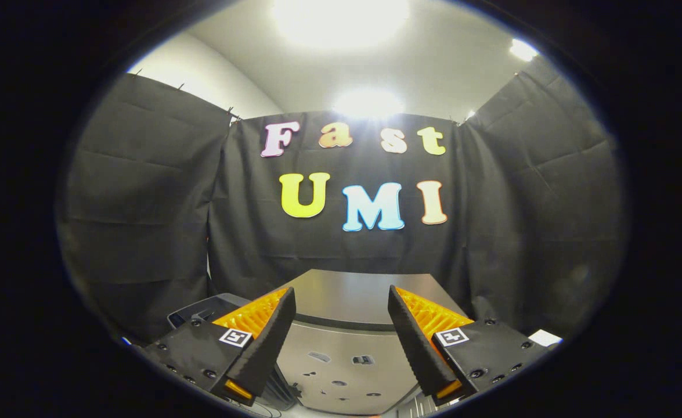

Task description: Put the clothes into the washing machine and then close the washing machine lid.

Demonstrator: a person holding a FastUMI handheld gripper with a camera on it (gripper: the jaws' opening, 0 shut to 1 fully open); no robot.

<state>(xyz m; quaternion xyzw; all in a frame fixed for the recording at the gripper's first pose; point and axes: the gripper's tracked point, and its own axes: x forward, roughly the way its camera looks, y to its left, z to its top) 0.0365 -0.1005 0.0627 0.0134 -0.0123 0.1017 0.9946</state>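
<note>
Both fingers of the gripper stand spread wide apart, pinching nothing. Between and just beyond them sits the washing machine, its flat grey lid lying closed on top. Behind it hangs the black cloth wall.

My claw is held wide, nothing between its fingers. Just ahead and below them stands the washing machine, its flat grey lid down. A dark basket sits beside the machine, behind my left finger. Black cloth walls stand beyond, ceiling lights above.
</note>
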